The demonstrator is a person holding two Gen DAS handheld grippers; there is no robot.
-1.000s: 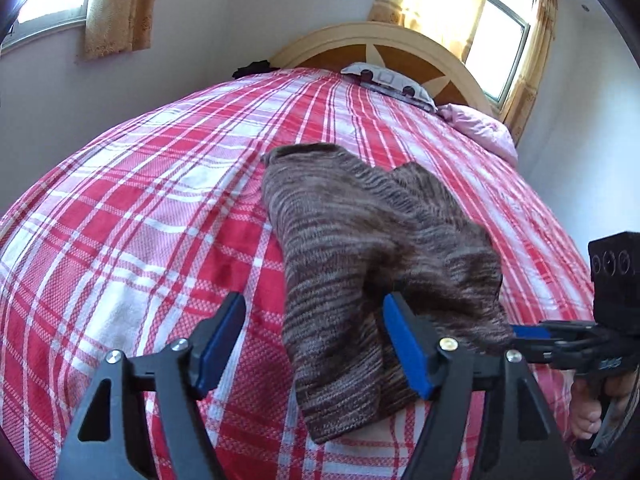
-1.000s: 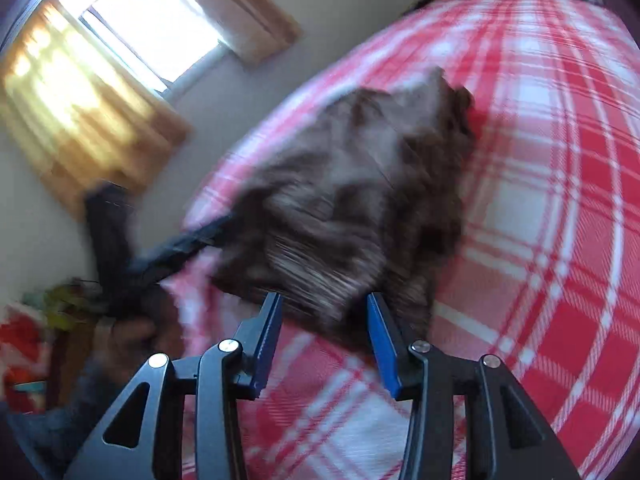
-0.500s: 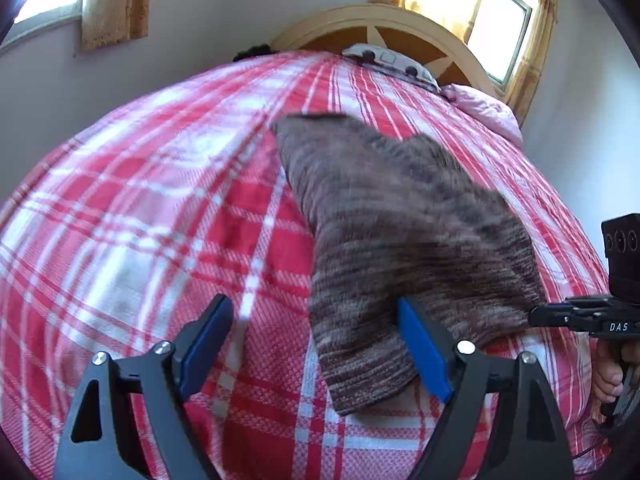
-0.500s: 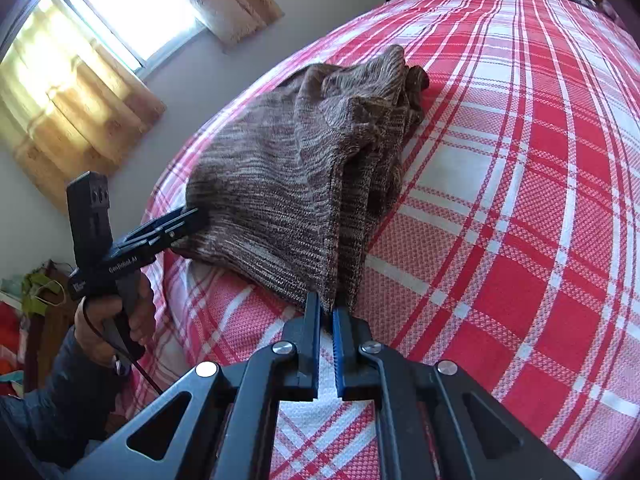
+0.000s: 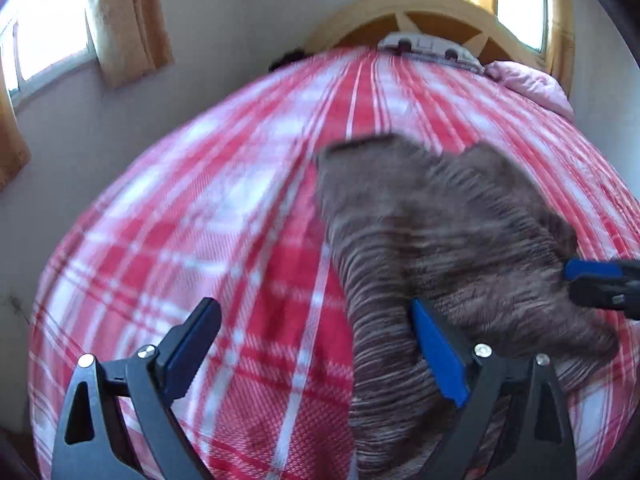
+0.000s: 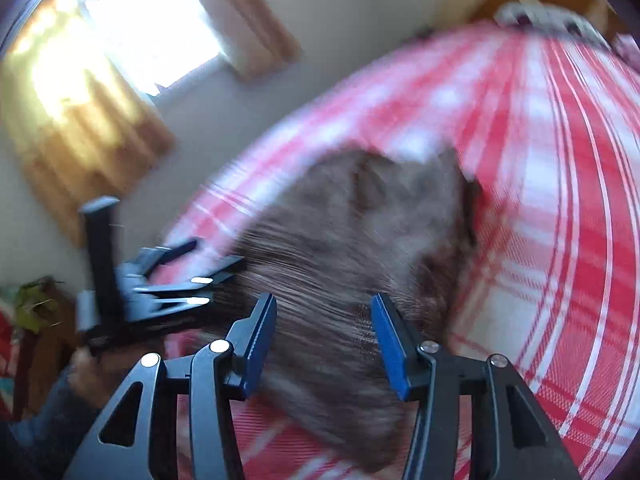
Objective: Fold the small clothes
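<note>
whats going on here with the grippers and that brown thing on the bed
A person is folding a brown knit garment on a bed with a red plaid cover, using a handheld gripper in each hand. Right now both the left gripper and the right gripper are open, so neither is gripping the fabric. The garment lies bunched on the cover. Both views are motion-blurred, so how neat the fold is cannot be told.

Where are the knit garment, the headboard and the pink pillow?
Garment (image 5: 452,240): left wrist view, middle of the brown knit.
Headboard (image 5: 360,20): left wrist view, its arched wooden rim.
Pillow (image 5: 528,82): left wrist view, its top face.
</note>
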